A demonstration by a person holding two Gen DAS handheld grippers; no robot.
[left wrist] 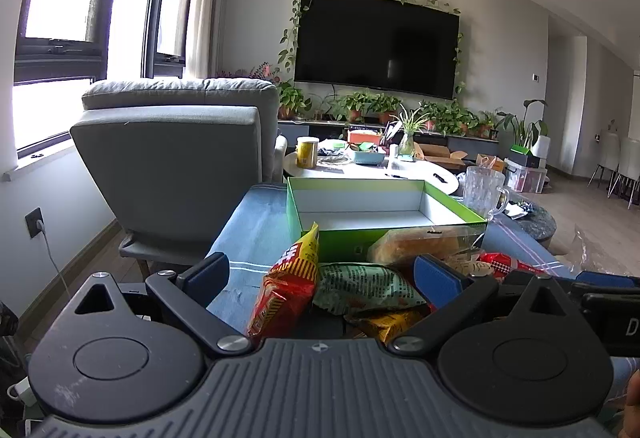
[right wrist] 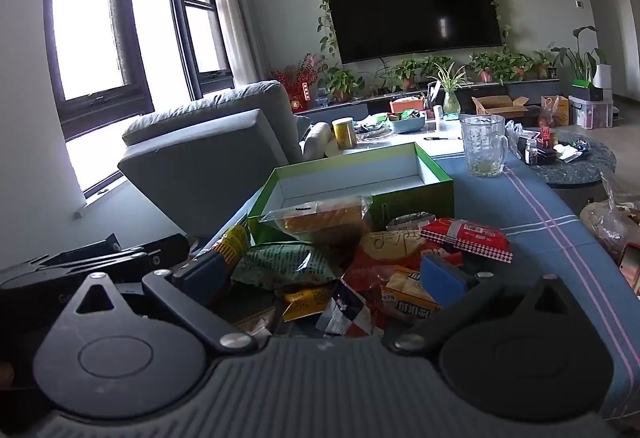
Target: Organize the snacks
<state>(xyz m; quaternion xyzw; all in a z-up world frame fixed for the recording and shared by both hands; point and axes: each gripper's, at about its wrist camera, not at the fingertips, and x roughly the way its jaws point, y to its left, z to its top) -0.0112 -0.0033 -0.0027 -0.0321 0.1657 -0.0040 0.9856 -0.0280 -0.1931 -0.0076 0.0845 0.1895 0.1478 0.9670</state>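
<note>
A pile of snack packets lies on a blue cloth in front of an empty green box (left wrist: 308, 210), which also shows in the right wrist view (right wrist: 436, 194). My left gripper (left wrist: 324, 274) is open, its jaws either side of a red and yellow packet (left wrist: 288, 290) and a green packet (left wrist: 360, 286). A clear-wrapped bread (left wrist: 420, 244) leans on the box front. My right gripper (right wrist: 320, 274) is open above the pile, over the green packet (right wrist: 288, 262), a yellow packet (right wrist: 306, 300) and a red packet (right wrist: 468, 236). The bread (right wrist: 320, 218) rests on the box edge.
A glass mug (right wrist: 482, 148) stands on the blue cloth (right wrist: 540, 214) right of the box. A grey armchair (left wrist: 176, 162) is at the left. A white table (left wrist: 360, 170) with a yellow tin and a basket lies behind. A bagged item (right wrist: 612, 222) is at the right.
</note>
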